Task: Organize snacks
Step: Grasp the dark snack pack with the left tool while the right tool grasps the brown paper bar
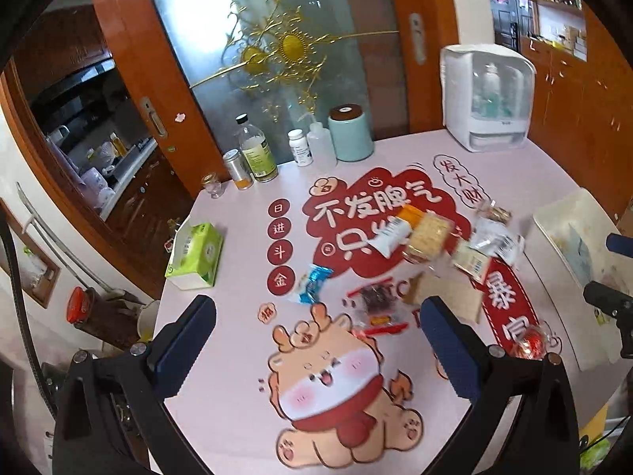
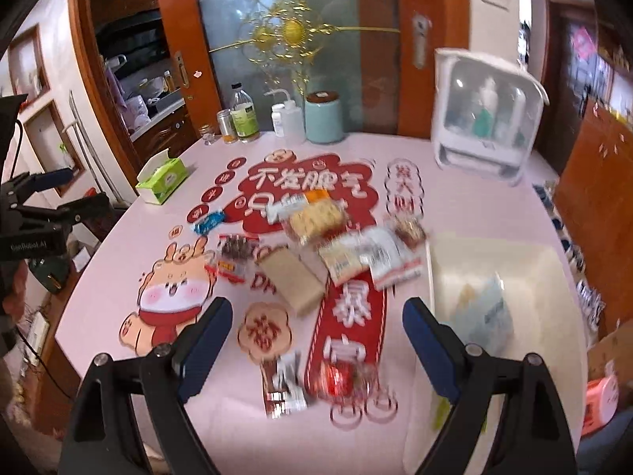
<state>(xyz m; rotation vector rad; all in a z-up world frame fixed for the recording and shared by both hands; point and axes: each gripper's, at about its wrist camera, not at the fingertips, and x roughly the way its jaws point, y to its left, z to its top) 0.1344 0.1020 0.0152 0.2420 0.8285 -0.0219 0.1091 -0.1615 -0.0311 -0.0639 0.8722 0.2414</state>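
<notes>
Several snack packets lie loose on the pink table: a blue-wrapped one [image 1: 312, 283] [image 2: 207, 221], a clear packet of dark fruit [image 1: 376, 303] [image 2: 235, 255], a tan flat pack [image 1: 447, 293] [image 2: 294, 281], a cracker pack [image 1: 429, 233] [image 2: 316, 217], silver-white sachets [image 2: 389, 259] and a red candy [image 2: 336, 380]. A cream tray [image 2: 526, 273] [image 1: 554, 233] at the right holds a pale bluish packet [image 2: 488, 308]. My left gripper [image 1: 318, 332] is open and empty above the near table. My right gripper [image 2: 318, 324] is open and empty above the table, left of the tray.
At the table's back stand bottles [image 1: 257, 150], a mint canister [image 1: 350, 132] and a white appliance [image 1: 488, 95]. A green tissue box [image 1: 196, 253] sits at the left edge. A glass door with wooden frames is behind.
</notes>
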